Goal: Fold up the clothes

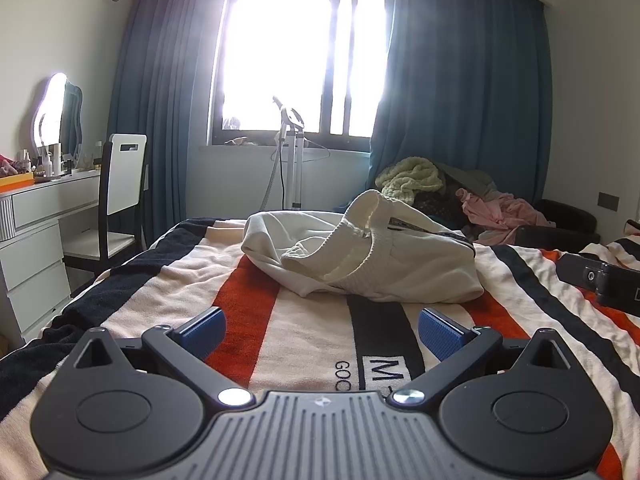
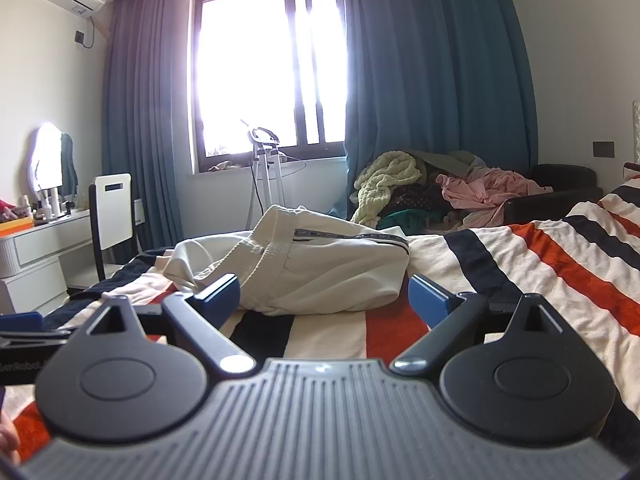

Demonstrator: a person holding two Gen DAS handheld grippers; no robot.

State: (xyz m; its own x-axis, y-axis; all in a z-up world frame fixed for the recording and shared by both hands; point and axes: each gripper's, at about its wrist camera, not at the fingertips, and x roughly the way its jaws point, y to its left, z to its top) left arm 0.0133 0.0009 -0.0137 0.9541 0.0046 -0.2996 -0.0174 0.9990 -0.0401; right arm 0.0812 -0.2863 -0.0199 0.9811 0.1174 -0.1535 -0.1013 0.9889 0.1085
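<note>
Grippers come first: the left gripper (image 1: 322,330) and the right gripper (image 2: 324,300) both hover low over the striped blanket (image 1: 308,340), jaws spread wide, holding nothing. Just beyond them, the crumpled white garment (image 1: 400,276) lies on this blanket. Behind the garment, a clothes pile (image 2: 440,192) sits before the blue curtain (image 2: 432,80).

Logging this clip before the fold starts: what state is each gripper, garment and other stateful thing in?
Left gripper: open, empty, short of the garment.
Right gripper: open, empty.
White sweatpants: crumpled on the bed, unfolded, waistband gaping.
Striped blanket: spread over the bed.
Clothes pile: heaped, unfolded.
Blue curtains: drawn apart.
Vanity mirror light: on.
</note>
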